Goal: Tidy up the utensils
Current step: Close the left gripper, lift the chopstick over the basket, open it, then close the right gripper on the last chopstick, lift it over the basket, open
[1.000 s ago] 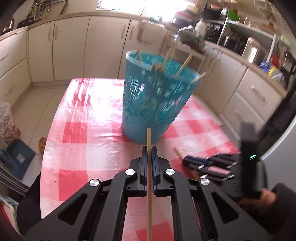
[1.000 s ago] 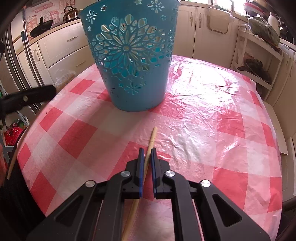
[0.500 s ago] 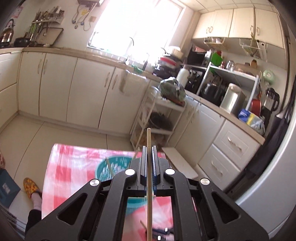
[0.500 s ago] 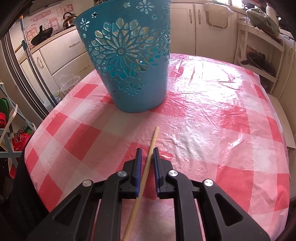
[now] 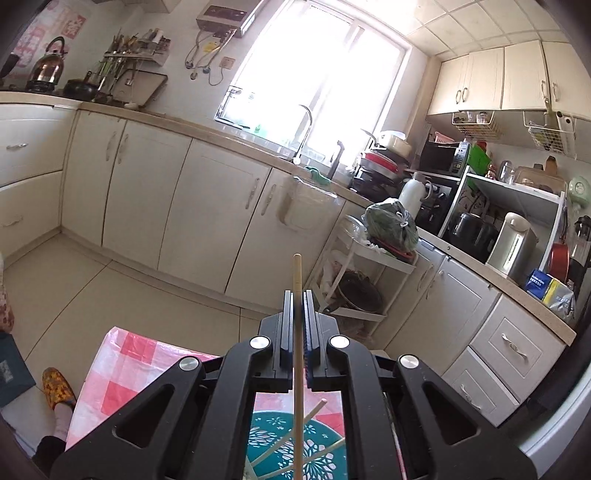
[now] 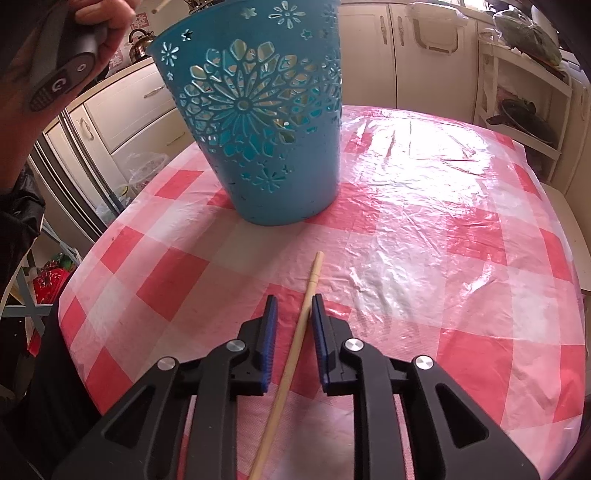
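Note:
My left gripper (image 5: 298, 295) is shut on a wooden chopstick (image 5: 297, 269) that sticks out past its fingertips. It hangs above the teal cut-out basket (image 5: 275, 437), where several chopsticks lean. In the right wrist view the basket (image 6: 258, 147) stands upright on the checked table (image 6: 443, 229). A second chopstick (image 6: 295, 354) lies flat on the cloth in front of it. My right gripper (image 6: 293, 298) straddles that chopstick with its jaws opening, and the blue pads stand clear of it. A hand (image 6: 103, 26) holding the left gripper shows at the upper left.
Kitchen cabinets (image 5: 207, 206), a sink counter and a white shelf cart (image 5: 369, 266) with pans surround the table. A person's dark sleeve (image 6: 18, 229) is at the table's left edge. A foot in a patterned slipper (image 5: 59, 387) rests on the floor.
The left gripper has risen with its chopstick from table level in front of the basket to above its rim. The right jaws have spread apart, releasing the chopstick on the cloth.

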